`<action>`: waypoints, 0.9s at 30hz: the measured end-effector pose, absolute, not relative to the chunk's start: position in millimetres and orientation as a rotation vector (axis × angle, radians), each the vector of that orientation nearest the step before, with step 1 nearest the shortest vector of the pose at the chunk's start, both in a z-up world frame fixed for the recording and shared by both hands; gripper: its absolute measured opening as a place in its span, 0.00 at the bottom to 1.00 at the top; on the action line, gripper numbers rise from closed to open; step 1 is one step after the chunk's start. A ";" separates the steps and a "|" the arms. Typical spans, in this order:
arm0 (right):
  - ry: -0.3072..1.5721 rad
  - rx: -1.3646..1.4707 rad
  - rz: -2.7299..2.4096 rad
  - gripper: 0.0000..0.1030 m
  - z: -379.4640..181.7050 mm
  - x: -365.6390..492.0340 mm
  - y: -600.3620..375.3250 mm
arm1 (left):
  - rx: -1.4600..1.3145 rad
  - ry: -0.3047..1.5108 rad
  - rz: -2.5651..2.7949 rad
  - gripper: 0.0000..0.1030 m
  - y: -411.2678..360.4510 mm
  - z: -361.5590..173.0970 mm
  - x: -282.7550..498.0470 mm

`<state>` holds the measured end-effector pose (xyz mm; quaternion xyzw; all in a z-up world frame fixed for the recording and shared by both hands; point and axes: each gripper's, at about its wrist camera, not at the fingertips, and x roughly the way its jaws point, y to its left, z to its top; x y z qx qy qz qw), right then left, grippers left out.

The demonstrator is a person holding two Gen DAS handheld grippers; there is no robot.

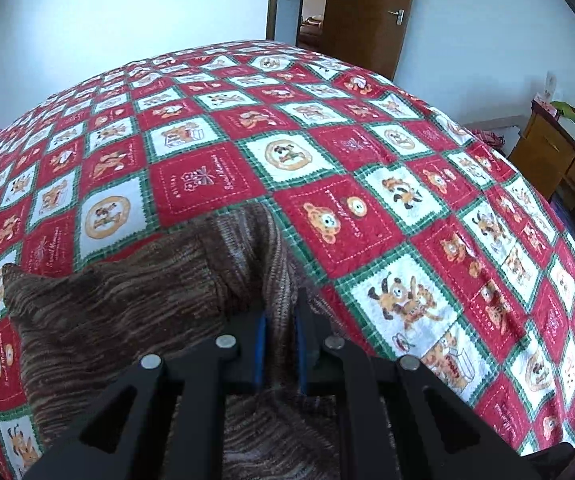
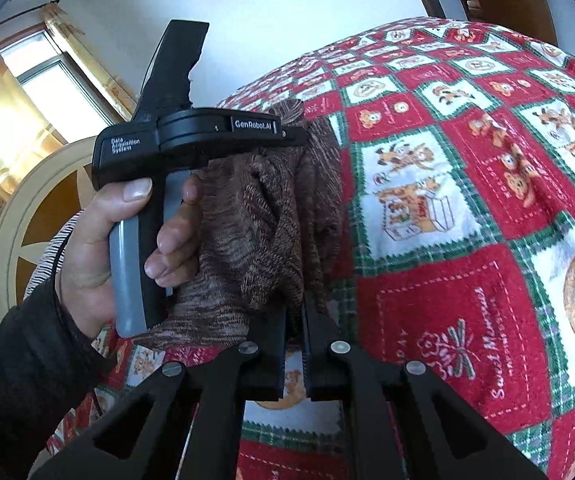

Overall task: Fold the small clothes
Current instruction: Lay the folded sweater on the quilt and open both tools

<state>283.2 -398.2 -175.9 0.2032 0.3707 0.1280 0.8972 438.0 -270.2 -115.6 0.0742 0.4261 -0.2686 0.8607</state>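
Note:
A brown striped knit garment point(image 1: 119, 312) lies bunched on a red, white and green patchwork bedspread point(image 1: 327, 152). My left gripper point(image 1: 281, 312) is shut on a fold of the garment, which runs between its blue pads. In the right wrist view the same garment point(image 2: 255, 216) hangs bunched and lifted off the bedspread point(image 2: 467, 208). My right gripper point(image 2: 296, 312) is shut on its lower edge. The left gripper's body point(image 2: 191, 136), held by a hand point(image 2: 127, 236), is at the garment's far side.
A wooden door point(image 1: 363, 12) stands open behind the bed. A wooden cabinet point(image 1: 555, 152) with clutter stands to the right of the bed. A curtained window point(image 2: 39, 80) and a round cream headboard point(image 2: 35, 216) show at left in the right wrist view.

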 end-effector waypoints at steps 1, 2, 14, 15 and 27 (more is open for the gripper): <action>0.772 0.426 0.260 0.05 -178.1 283.2 -400.4 | 0.163 0.894 -0.563 0.14 -271.5 -116.3 437.6; 0.778 0.438 0.256 0.06 -181.1 283.5 -403.5 | 0.171 0.900 -0.553 0.20 -272.0 -115.6 437.0; 0.666 0.355 0.067 0.43 -150.8 262.5 -424.5 | 0.235 0.751 -0.444 0.62 -163.3 -105.5 347.4; 0.655 0.334 0.088 0.58 -144.1 266.1 -417.2 | 0.236 0.753 -0.434 0.64 -154.6 -112.1 343.0; 0.805 0.239 0.186 0.47 -155.0 400.6 -361.7 | 0.153 0.825 -0.390 0.81 -130.3 -152.9 336.5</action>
